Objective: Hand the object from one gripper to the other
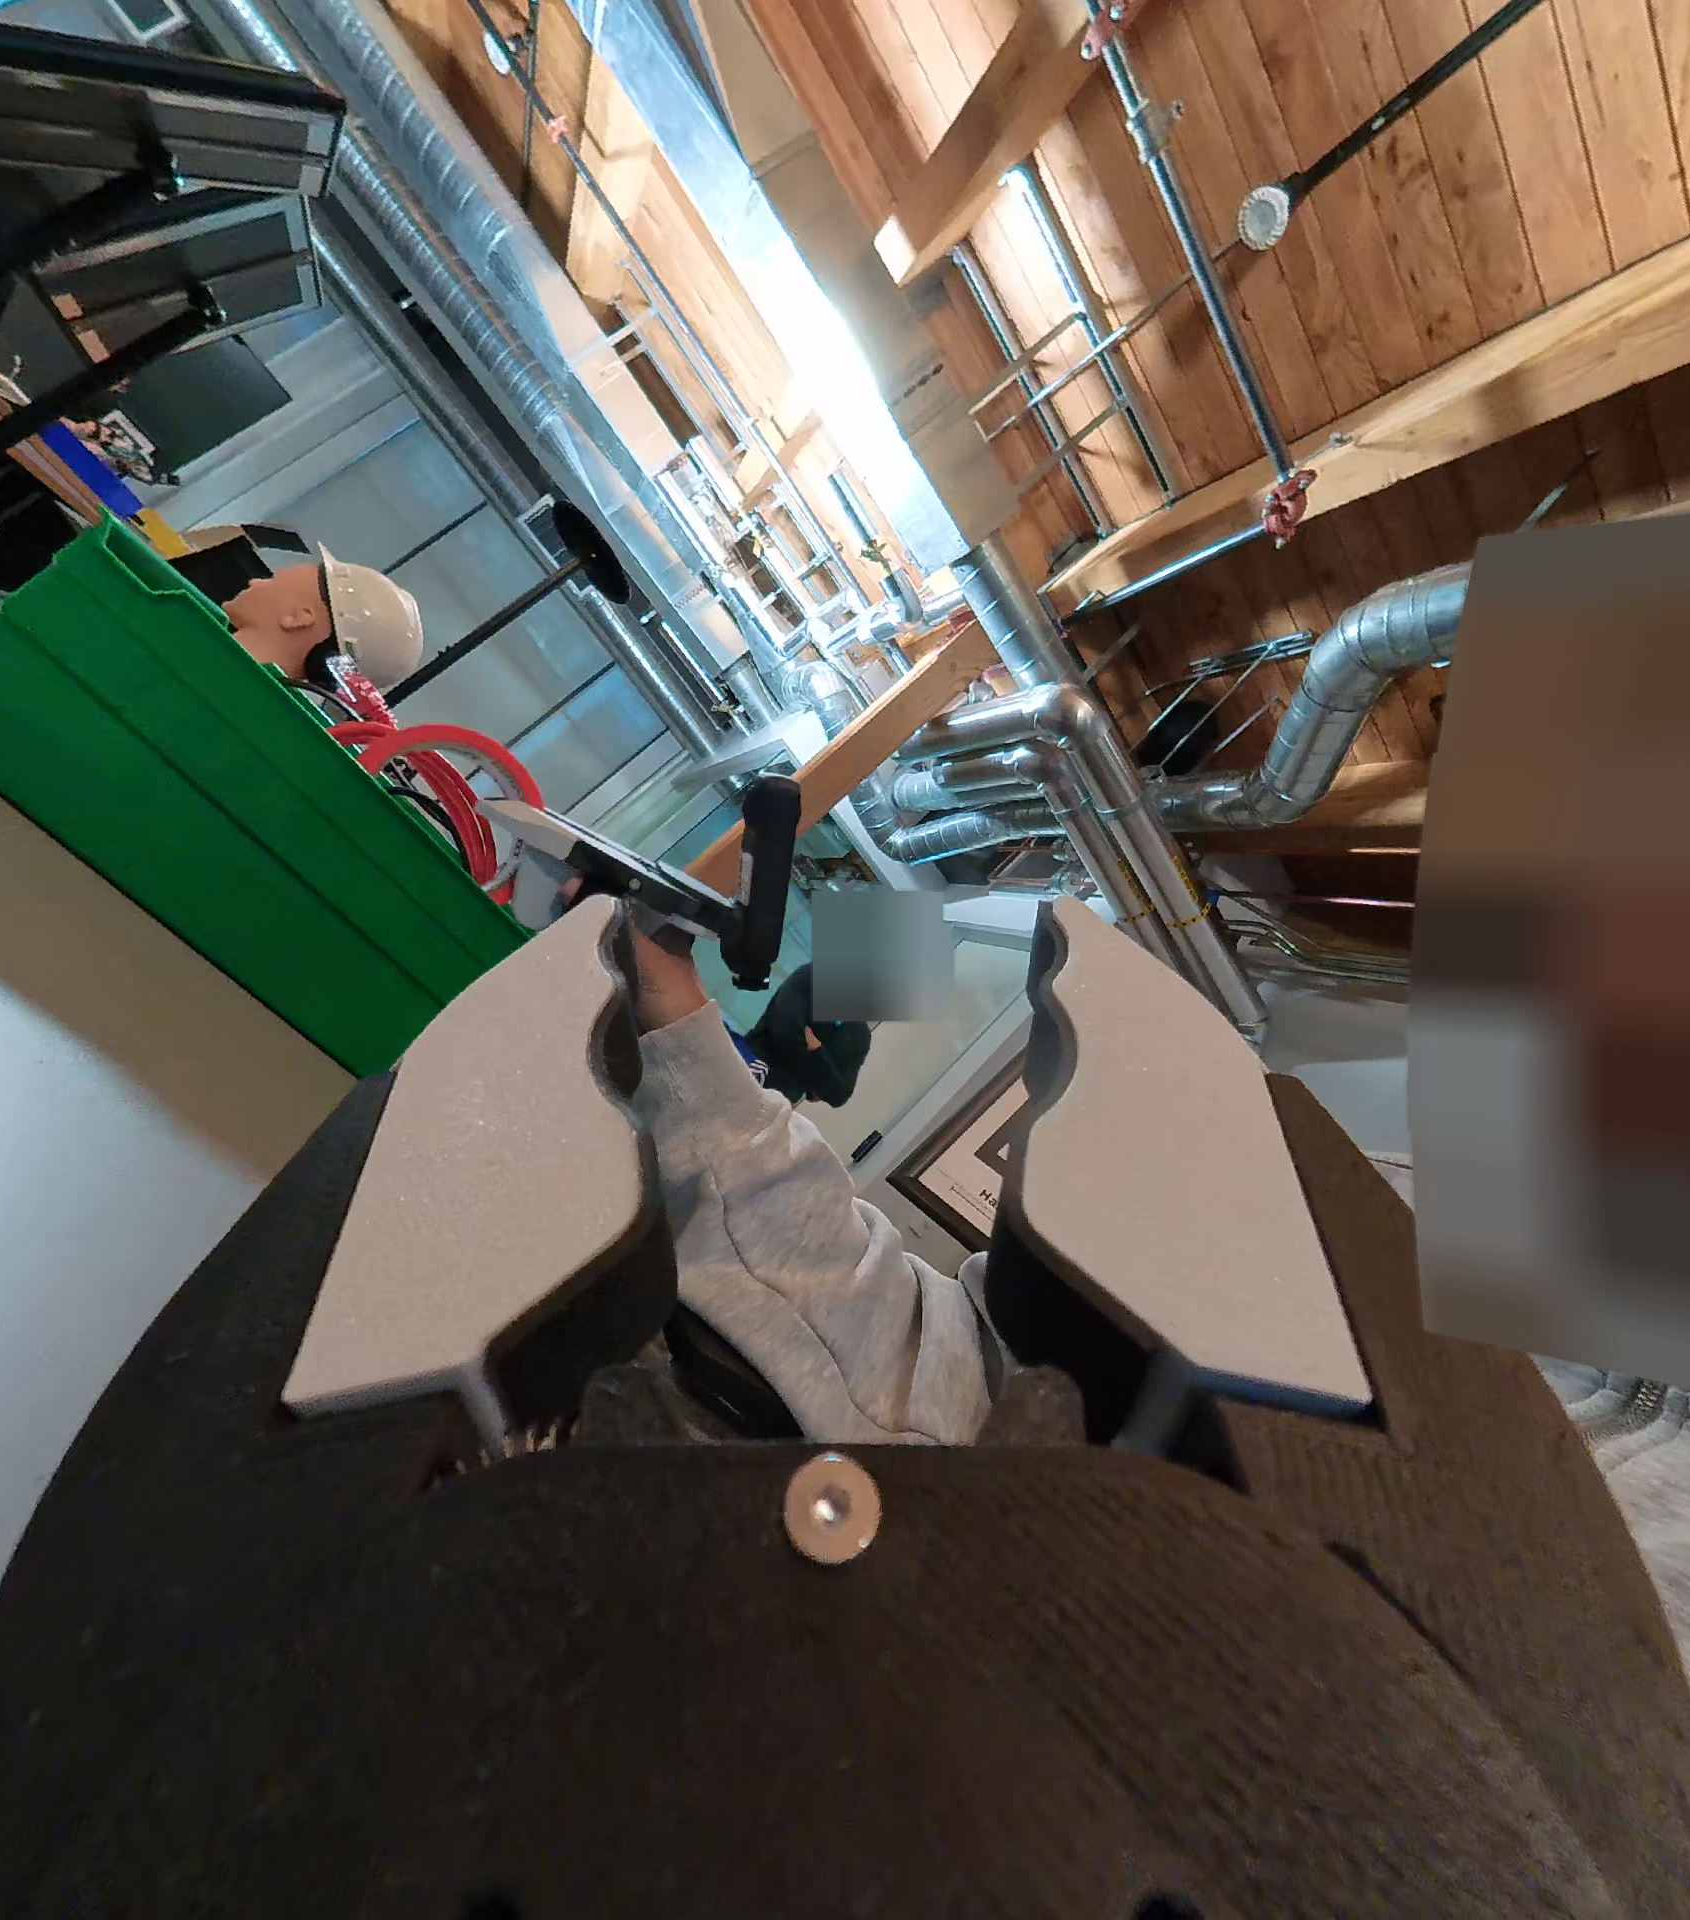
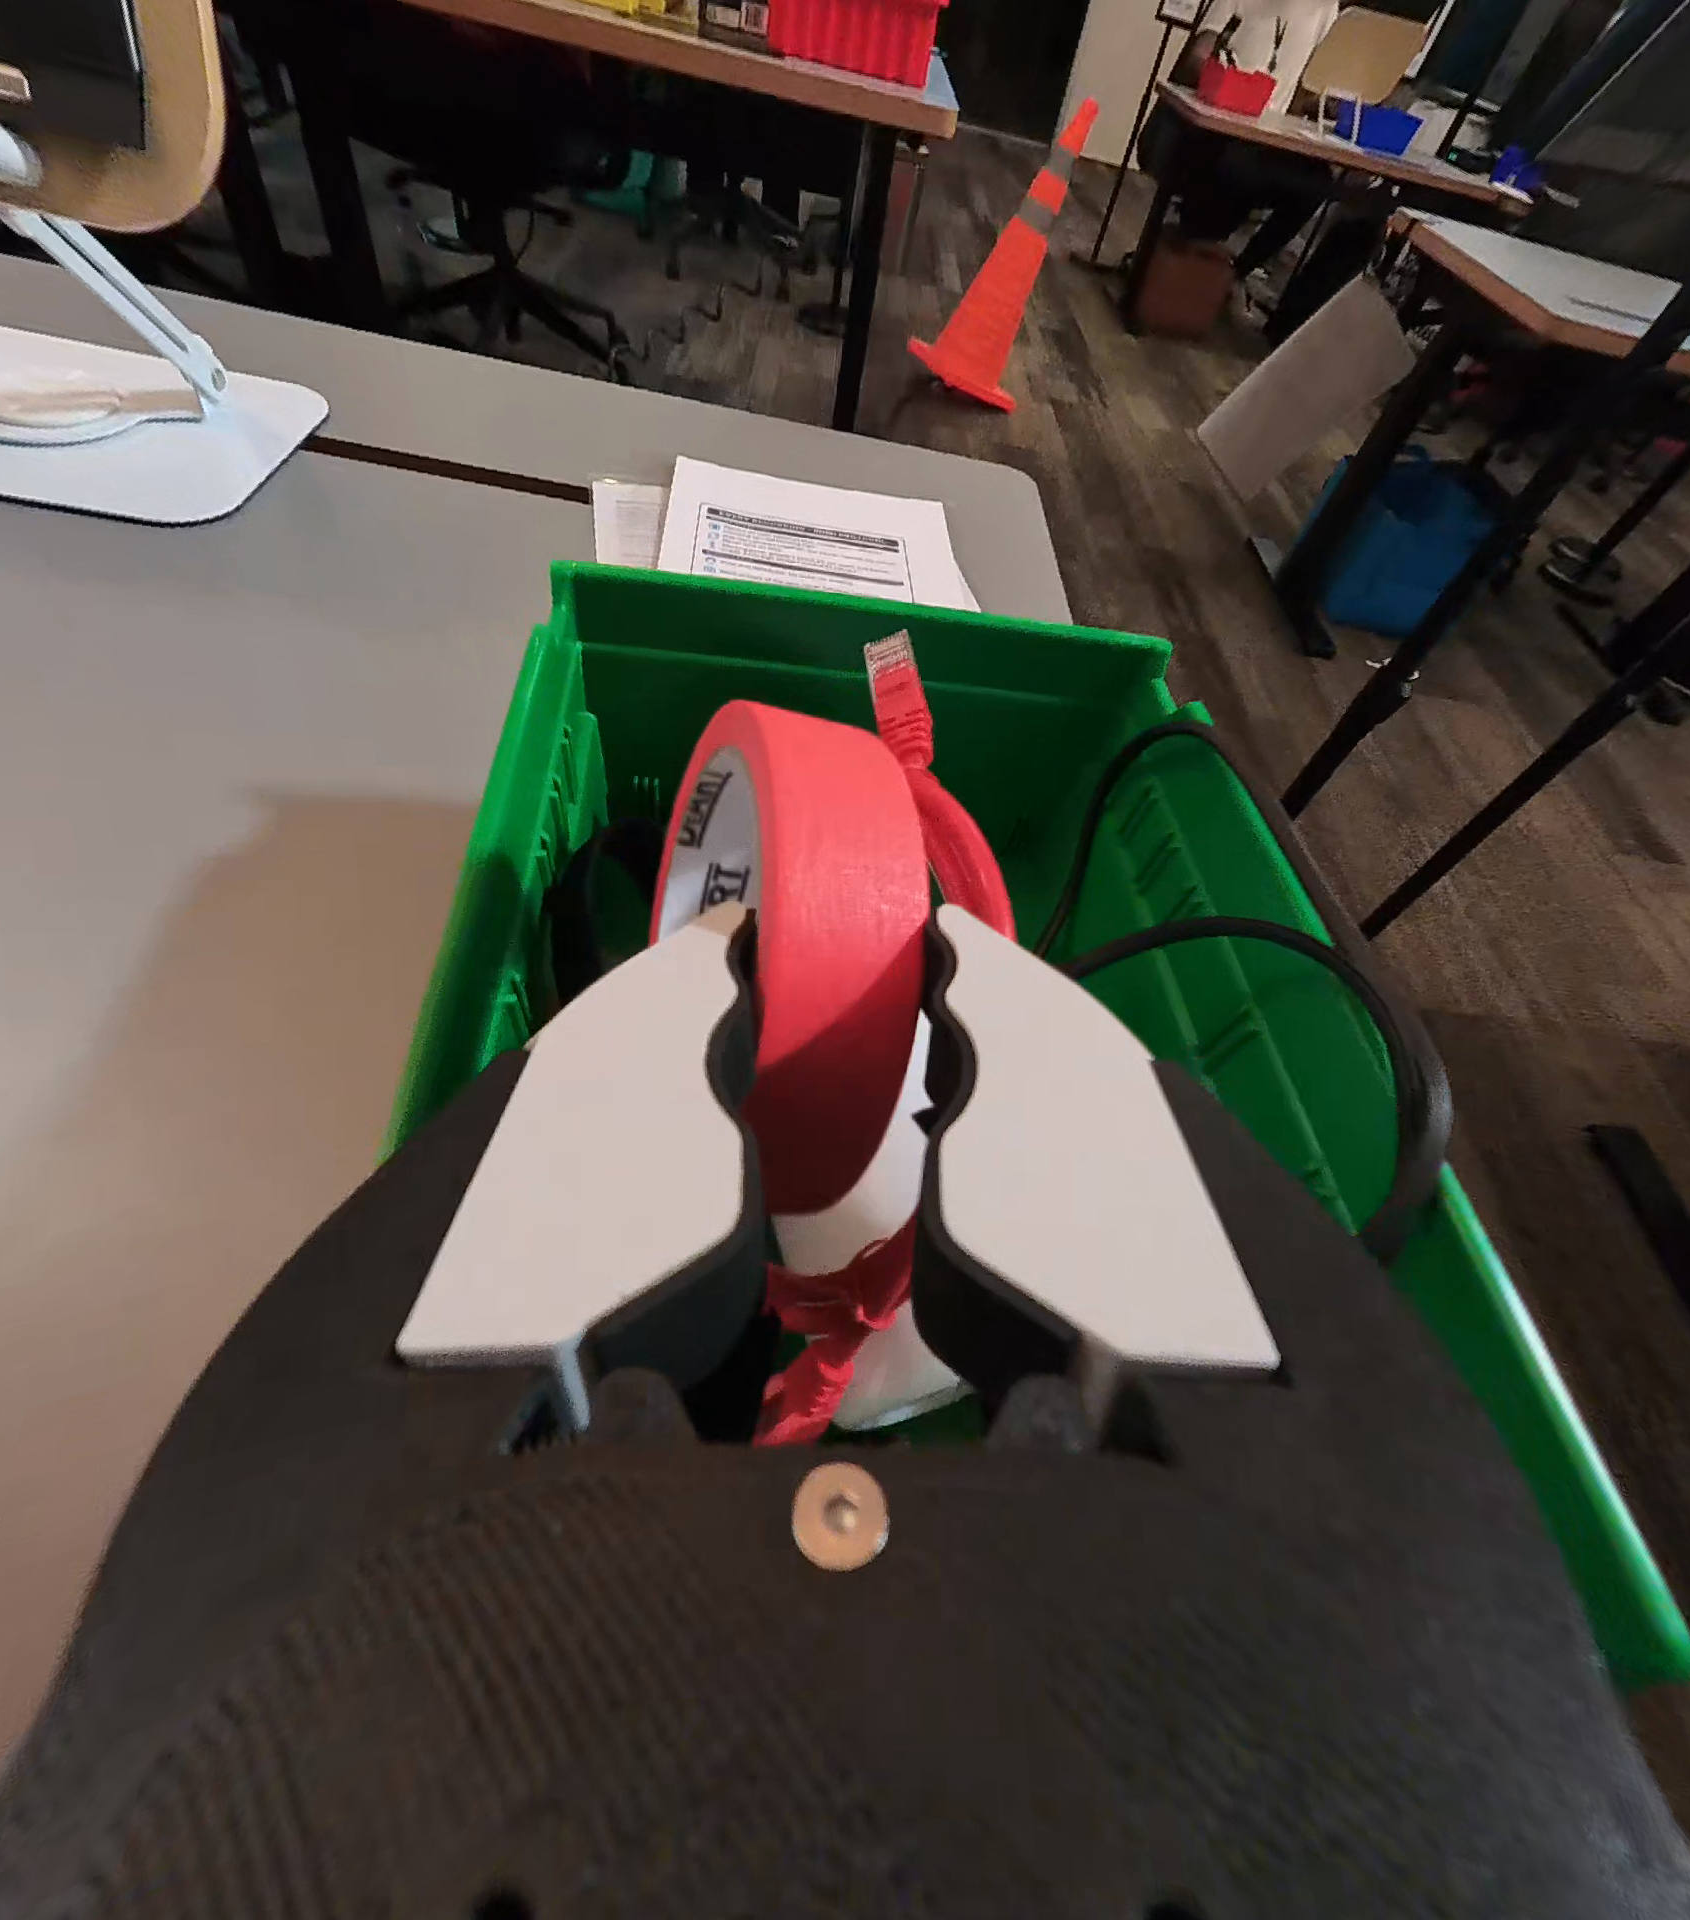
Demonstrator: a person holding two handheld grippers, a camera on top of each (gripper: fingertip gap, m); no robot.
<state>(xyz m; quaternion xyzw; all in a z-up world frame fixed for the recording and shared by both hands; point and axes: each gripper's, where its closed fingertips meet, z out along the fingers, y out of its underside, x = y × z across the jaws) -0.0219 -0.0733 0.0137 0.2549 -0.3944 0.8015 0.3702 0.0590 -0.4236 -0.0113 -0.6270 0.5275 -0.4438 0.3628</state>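
Jaws around red tape roll (image 2: 825, 935)

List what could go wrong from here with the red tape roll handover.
1. The right gripper grips the red tape roll on edge, over the green bin. A loose strand of red tape trails below and could snag.
2. A red Ethernet cable stands right beside the roll; lifting might drag it along.
3. The left gripper is open but tilted toward the ceiling, off to one side, so aligning for the handover may be awkward.
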